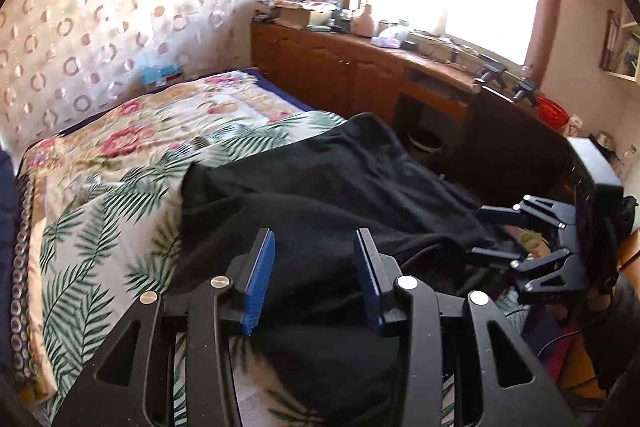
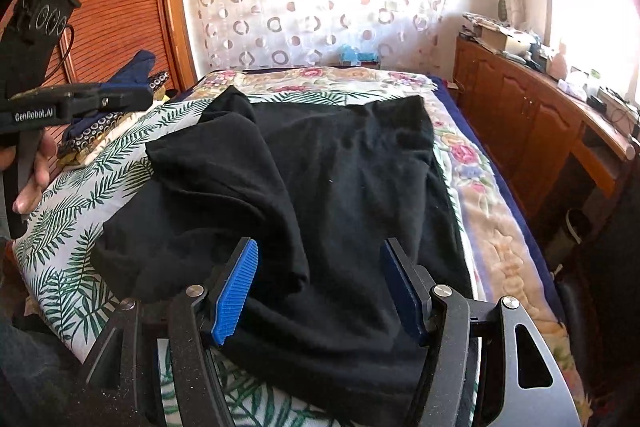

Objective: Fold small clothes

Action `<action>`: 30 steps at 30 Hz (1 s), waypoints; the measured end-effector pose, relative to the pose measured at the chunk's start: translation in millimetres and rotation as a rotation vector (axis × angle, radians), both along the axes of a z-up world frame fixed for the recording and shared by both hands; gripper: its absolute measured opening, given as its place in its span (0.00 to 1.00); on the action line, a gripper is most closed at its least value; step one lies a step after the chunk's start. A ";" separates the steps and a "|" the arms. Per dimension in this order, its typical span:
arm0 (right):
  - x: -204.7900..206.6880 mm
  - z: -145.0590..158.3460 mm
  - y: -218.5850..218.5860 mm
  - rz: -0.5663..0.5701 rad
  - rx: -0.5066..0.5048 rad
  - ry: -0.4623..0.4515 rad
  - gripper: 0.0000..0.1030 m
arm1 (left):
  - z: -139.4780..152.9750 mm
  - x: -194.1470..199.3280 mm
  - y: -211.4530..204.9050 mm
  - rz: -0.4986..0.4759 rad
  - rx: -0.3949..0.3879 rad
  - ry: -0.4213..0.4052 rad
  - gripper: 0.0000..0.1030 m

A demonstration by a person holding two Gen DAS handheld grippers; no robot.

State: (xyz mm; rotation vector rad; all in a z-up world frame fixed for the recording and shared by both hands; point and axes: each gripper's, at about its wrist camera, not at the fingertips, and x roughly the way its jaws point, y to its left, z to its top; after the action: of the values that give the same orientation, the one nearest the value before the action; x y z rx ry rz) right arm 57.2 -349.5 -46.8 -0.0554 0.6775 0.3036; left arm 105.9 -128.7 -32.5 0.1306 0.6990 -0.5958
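Observation:
A black garment (image 1: 320, 187) (image 2: 340, 167) lies spread and rumpled on the bed, with one flap folded over from the left in the right wrist view. My left gripper (image 1: 314, 267) hovers open over the garment's near edge, and its blue pads (image 1: 260, 279) are clear of the cloth. My right gripper (image 2: 320, 287) is open too; black cloth lies below and between its pads (image 2: 236, 291), which do not press on it. In the left wrist view the right gripper (image 1: 494, 234) shows at the garment's right edge. The left gripper (image 2: 136, 97) appears side-on at the left, held by a hand (image 2: 38, 171).
The bed carries a leaf-print sheet (image 1: 100, 227) (image 2: 88, 179) and a floral quilt (image 1: 160, 123) (image 2: 472, 163). A cluttered wooden cabinet (image 1: 340, 67) (image 2: 520, 115) runs under the window right of the bed, with a bin (image 1: 424, 143) on the floor. Dark blue clothes (image 2: 136, 67) lie by the wardrobe.

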 end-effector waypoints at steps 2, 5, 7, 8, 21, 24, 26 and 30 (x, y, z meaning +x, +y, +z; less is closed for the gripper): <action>4.8 -1.3 5.4 0.018 -0.008 0.006 0.64 | -5.4 -0.4 8.9 0.021 -0.006 0.004 0.78; 14.9 -4.9 13.2 0.045 -0.018 0.022 0.64 | -12.2 -0.7 23.1 0.046 -0.038 0.022 0.81; 21.7 -7.7 17.7 0.061 -0.025 0.036 0.64 | -16.1 -1.2 30.4 0.061 -0.037 0.023 0.81; 25.2 -8.7 19.5 0.067 -0.029 0.044 0.64 | -17.9 -2.5 33.8 0.072 -0.033 0.020 0.81; 55.5 -16.4 40.5 0.148 -0.076 0.107 0.25 | -35.2 -2.2 64.7 0.175 -0.016 0.014 0.81; 54.0 -10.7 41.2 0.148 -0.094 0.083 0.11 | -36.8 -3.6 68.2 0.193 -0.015 0.005 0.81; 48.3 -2.8 40.4 0.153 -0.082 0.057 0.10 | -38.2 -4.0 70.3 0.193 -0.026 0.011 0.81; 34.9 19.9 36.9 0.156 -0.055 -0.010 0.09 | -39.4 -5.7 72.1 0.199 -0.026 0.014 0.81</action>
State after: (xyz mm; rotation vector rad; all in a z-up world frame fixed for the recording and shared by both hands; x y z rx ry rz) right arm 92.0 -312.5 -26.8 -0.1624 0.6726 0.4348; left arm 100.2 -56.5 -71.8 0.0325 0.7081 -0.4151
